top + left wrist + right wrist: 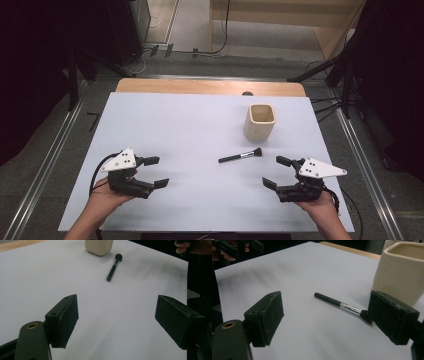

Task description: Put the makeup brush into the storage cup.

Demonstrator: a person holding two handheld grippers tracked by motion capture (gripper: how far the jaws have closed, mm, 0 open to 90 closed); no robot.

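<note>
Squarish glazed cream cup (260, 121); slim black brush (240, 156), metal ferrule.

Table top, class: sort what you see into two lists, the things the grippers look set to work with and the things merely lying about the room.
Likely part of the job:
- brush, lying flat on the white table
- cream cup, upright, just beyond the brush
- left gripper, open
- right gripper, open

Just about:
- cables on the floor
- wooden shelving
</note>
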